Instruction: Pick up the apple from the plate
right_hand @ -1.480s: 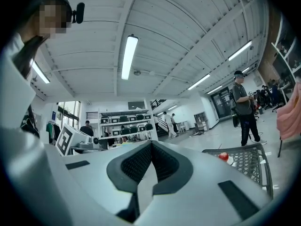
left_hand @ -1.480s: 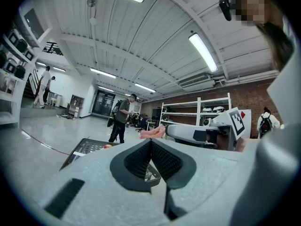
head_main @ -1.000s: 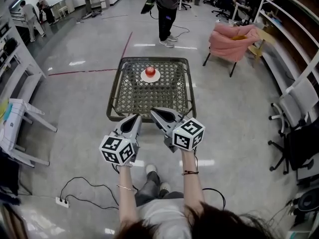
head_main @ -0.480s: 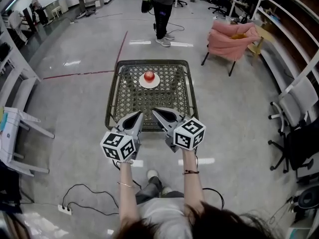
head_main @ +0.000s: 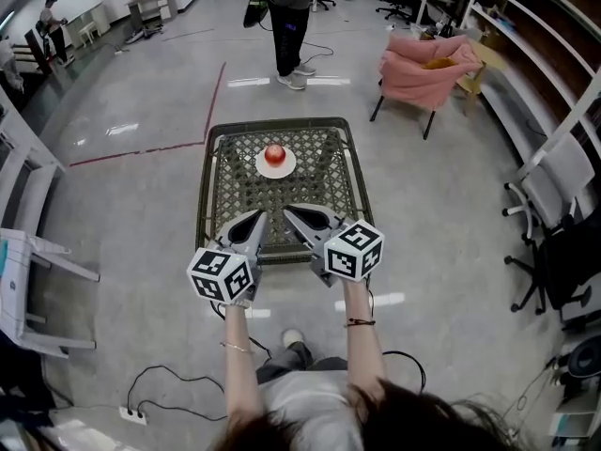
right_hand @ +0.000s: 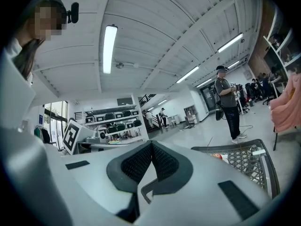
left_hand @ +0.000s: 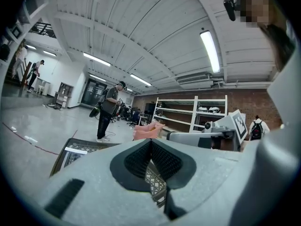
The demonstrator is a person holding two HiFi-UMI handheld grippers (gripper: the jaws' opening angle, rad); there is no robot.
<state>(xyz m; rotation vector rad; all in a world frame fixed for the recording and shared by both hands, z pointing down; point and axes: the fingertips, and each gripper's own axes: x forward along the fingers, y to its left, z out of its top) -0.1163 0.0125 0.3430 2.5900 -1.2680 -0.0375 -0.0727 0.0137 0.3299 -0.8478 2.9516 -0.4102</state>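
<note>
A red apple (head_main: 274, 154) sits on a small white plate (head_main: 263, 168) at the far middle of a low lattice-topped table (head_main: 235, 195). My left gripper (head_main: 259, 215) and right gripper (head_main: 288, 210) are held side by side over the table's near edge, well short of the plate. Both point level towards it. In the left gripper view the left gripper (left_hand: 151, 142) has its pads pressed together with nothing between them. The right gripper (right_hand: 151, 144) looks the same in the right gripper view. The table's rim (right_hand: 263, 161) shows at that view's right.
A person (head_main: 286, 17) stands on the floor beyond the table. A chair draped in pink cloth (head_main: 423, 64) is at the back right, with shelving and an office chair (head_main: 559, 252) along the right. A white rack (head_main: 33, 261) stands left. A cable and power strip (head_main: 131, 412) lie behind.
Both grippers have travelled forward together, and their tips now reach over the table's near edge. The table, plate and apple lie closer below me. The jaws have stayed shut.
</note>
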